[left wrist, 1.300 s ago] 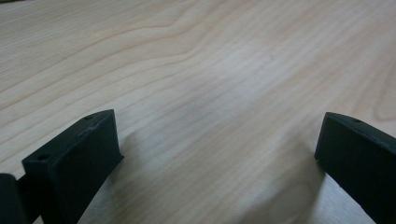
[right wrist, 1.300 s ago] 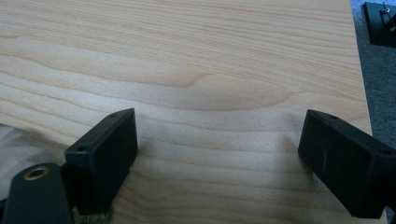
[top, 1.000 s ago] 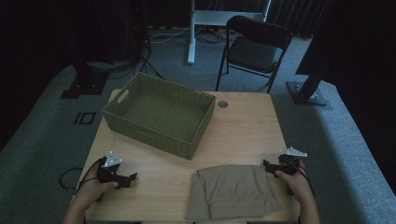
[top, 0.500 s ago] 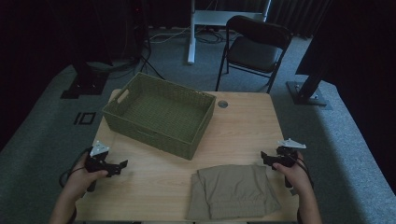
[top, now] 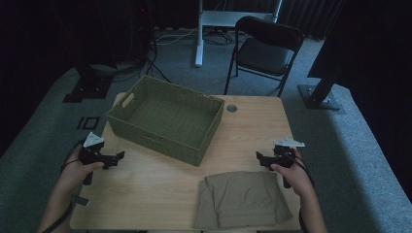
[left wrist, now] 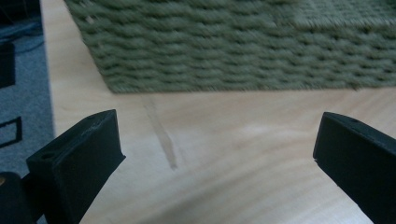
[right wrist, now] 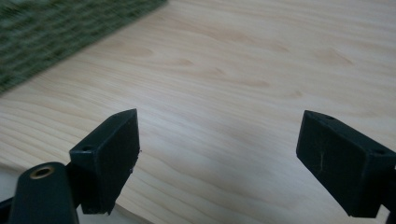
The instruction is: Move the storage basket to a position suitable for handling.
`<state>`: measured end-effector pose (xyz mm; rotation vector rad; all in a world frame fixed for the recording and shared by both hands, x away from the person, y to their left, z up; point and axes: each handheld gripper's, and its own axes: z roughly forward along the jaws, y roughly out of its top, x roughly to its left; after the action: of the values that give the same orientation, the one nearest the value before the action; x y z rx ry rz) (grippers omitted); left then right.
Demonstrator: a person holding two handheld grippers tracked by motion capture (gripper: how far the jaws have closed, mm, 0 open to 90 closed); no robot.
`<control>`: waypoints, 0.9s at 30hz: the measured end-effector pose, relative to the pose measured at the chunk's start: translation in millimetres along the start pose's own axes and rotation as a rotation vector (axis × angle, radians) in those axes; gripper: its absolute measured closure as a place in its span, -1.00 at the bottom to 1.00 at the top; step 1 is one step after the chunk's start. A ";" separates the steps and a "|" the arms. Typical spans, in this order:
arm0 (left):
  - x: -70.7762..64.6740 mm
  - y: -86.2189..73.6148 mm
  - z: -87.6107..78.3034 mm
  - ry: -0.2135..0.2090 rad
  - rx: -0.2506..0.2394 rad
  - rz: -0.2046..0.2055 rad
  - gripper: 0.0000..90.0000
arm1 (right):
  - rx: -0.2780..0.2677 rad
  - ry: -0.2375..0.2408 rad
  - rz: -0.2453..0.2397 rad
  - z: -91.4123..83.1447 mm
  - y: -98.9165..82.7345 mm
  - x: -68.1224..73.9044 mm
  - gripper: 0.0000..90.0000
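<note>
Gaping wide, the jaws of the left gripper (left wrist: 219,154) are blunt black blocks with matte, slightly scuffed faces, and nothing sits between them but bare table (left wrist: 243,154), a pale wood with long soft grain and one darker streak running toward the basket (left wrist: 243,42). That basket is just ahead of the jaws, its wall made of thick olive-green cord woven in tight horizontal rows, rough and ropey. From the right gripper (right wrist: 217,154) the picture is much the same: two squared black jaws spread apart, empty, over smooth blond wood, with a blurred corner of green weave at the upper left. Seen from above, the left gripper (top: 104,158) is held low near the table's left edge, close to the basket's (top: 165,119) near corner but apart from it, and the right gripper (top: 269,159) hovers near the right side, each topped by a grey three-cornered plate. The basket is a deep rectangle with a pale handle on its left end, standing empty at an angle on the far left half. Just beside the right gripper, at the near edge, lies a folded cloth (top: 243,199), khaki, soft and thick, squarish with a stitched band along its front.
</note>
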<state>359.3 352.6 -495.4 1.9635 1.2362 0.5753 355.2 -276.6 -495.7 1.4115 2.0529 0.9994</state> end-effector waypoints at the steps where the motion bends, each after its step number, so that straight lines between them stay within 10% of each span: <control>1: 2.6 2.2 -0.1 0.000 -0.006 -0.003 -0.96 | -0.004 0.006 -0.006 0.7 2.8 4.2 -0.71; 27: 50.6 67.3 -1.8 0.078 -0.155 -0.068 -0.84 | -0.079 0.165 -0.106 16.9 56.5 100.3 -0.71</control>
<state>418.6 380.7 -442.7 1.7780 1.2624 0.6978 363.6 -166.4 -459.5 1.2025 2.1544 1.1718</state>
